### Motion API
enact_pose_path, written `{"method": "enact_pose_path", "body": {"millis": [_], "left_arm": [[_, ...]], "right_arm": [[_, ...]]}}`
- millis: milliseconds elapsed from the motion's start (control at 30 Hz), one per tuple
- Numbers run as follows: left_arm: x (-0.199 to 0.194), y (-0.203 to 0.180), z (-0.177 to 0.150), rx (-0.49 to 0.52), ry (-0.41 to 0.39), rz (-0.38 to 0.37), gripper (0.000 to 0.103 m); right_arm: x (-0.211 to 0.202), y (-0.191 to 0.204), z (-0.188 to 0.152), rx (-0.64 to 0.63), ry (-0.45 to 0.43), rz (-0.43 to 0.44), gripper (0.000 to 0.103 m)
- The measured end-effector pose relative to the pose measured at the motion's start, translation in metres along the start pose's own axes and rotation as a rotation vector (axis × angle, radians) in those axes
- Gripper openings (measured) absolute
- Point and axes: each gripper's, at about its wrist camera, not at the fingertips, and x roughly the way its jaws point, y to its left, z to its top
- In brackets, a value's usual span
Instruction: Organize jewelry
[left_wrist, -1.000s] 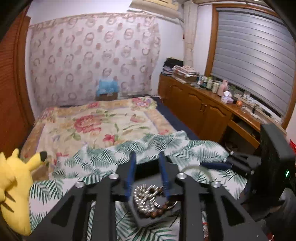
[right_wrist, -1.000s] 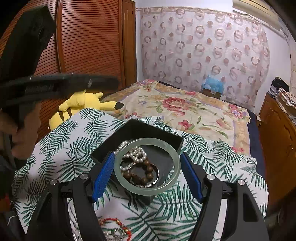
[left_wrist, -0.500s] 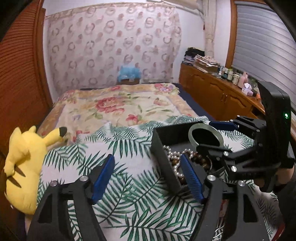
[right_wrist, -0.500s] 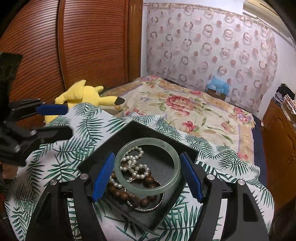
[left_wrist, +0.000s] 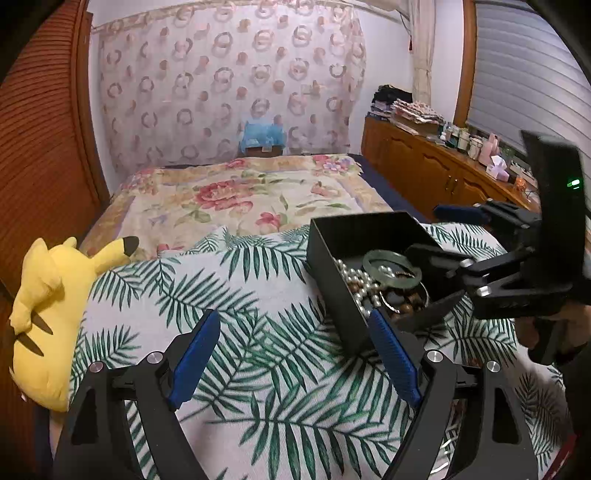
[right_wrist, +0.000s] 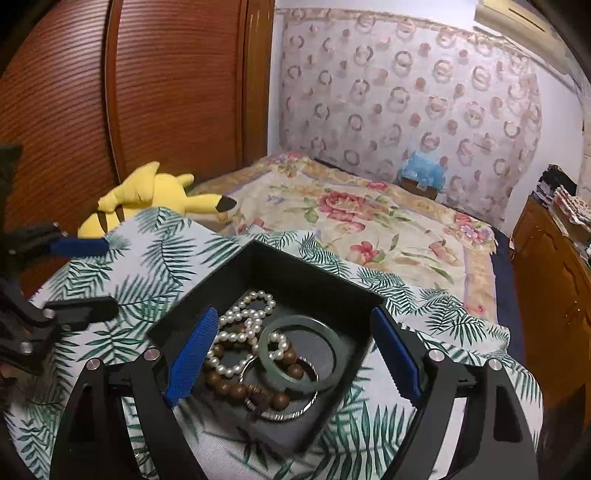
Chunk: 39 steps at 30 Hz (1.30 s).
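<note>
A black open box (right_wrist: 317, 284) (left_wrist: 343, 229) sits on the palm-leaf cloth (left_wrist: 236, 295). Inside lie a green jade bangle (right_wrist: 332, 339) (left_wrist: 391, 267), a pearl string (right_wrist: 243, 325), brown wooden beads (right_wrist: 236, 387) and a silver bangle (right_wrist: 291, 413). My right gripper (right_wrist: 293, 362) is open just above the box, and the bangle lies free between its jaws. My left gripper (left_wrist: 295, 363) is open and empty over the cloth, left of the box. The right gripper also shows in the left wrist view (left_wrist: 447, 243).
A yellow plush toy (left_wrist: 48, 306) (right_wrist: 147, 195) lies at the cloth's left edge. A flowered bedspread (left_wrist: 243, 195) stretches behind. A wooden wardrobe (right_wrist: 147, 92) stands left, a wooden sideboard (left_wrist: 436, 173) with bottles right.
The right gripper let go of the jade bangle, which now lies in the box. The left gripper opened, left the box and drew back to the left.
</note>
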Motion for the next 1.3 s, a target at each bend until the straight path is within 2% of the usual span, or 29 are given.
{"method": "enact_pose_path", "body": {"millis": [233,400,467,700,900,1133,1233,1300], "left_arm": [[-0.017,-0.013,-0.016,0.003,-0.001,-0.016,0.081],[-0.034,-0.027,-0.036,0.008,0.002,-0.039,0.081],[-0.04,-0.034,-0.043,0.009,0.002,-0.051,0.081],[-0.061,-0.053,-0.072,0.024,0.011,-0.083,0.081],[-0.075,-0.065,-0.09,0.037,0.011,-0.104,0.081],[-0.079,-0.062,-0.103,0.03,0.021,-0.11,0.081],[-0.079,-0.062,-0.108,0.029,0.027,-0.114,0.081],[-0.078,-0.062,-0.109,0.028,0.029,-0.116,0.081]], "right_arm": [[-0.056,0.006,-0.032,0.052,-0.033,0.0,0.086],[-0.092,0.012,-0.066,0.1,-0.032,-0.012,0.086],[-0.102,0.018,-0.08,0.12,-0.026,-0.019,0.082],[-0.127,0.03,-0.125,0.175,-0.008,-0.031,0.08],[-0.132,0.036,-0.153,0.217,0.029,-0.014,0.06],[-0.122,0.059,-0.16,0.182,0.082,0.024,0.042],[-0.117,0.066,-0.156,0.159,0.096,0.039,0.037],[-0.114,0.068,-0.152,0.122,0.108,0.006,0.036]]}}
